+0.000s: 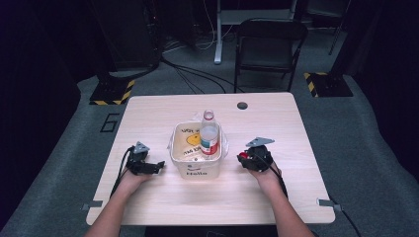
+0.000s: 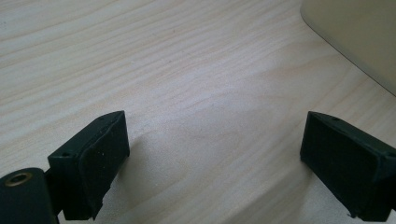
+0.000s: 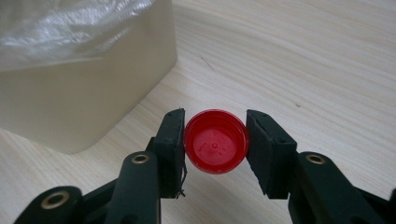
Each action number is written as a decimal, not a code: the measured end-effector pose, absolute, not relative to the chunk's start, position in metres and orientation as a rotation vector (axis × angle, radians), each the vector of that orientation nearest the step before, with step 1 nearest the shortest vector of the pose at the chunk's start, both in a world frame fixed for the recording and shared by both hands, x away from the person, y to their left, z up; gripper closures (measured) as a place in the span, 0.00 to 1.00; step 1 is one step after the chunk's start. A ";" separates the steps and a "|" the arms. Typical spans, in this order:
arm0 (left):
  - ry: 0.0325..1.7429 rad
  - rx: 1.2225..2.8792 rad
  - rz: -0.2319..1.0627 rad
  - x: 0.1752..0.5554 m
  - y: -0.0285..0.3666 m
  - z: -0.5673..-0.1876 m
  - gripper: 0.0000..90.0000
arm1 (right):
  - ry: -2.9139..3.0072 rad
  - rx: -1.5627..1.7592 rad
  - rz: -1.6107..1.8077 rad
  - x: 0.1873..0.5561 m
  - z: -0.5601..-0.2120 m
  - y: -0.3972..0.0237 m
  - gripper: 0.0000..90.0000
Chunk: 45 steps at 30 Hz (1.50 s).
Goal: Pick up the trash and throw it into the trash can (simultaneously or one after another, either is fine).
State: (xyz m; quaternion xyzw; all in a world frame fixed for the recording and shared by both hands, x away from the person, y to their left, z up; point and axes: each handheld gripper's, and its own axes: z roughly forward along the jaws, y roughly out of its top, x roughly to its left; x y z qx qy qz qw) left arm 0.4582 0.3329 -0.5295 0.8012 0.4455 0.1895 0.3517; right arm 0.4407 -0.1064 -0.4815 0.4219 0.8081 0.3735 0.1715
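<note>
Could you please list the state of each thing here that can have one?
Bottle: uncapped, upright in the bin.
Bin: open-topped, lined with a plastic bag, upright on the table.
Red cap: off the bottle, pinched in the right gripper.
Left gripper: open, empty.
Chair: unoccupied.

One red cap [image 3: 215, 141] is being counted, along with one uncapped bottle [image 1: 209, 133], one cream bin [image 1: 195, 167], one table [image 1: 276, 128], two grippers and one folding chair [image 1: 269, 47] at the far side.
</note>
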 end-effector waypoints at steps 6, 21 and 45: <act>1.154 2.073 0.490 0.458 0.333 -0.529 0.09 | 2.290 1.180 1.080 0.439 -0.471 -0.106 0.64; 1.154 2.073 0.490 0.458 0.333 -0.529 0.09 | 2.270 1.137 1.144 0.433 -0.442 -0.108 0.64; 1.154 2.073 0.490 0.458 0.333 -0.529 0.09 | 2.261 1.029 1.240 0.422 -0.400 -0.099 0.64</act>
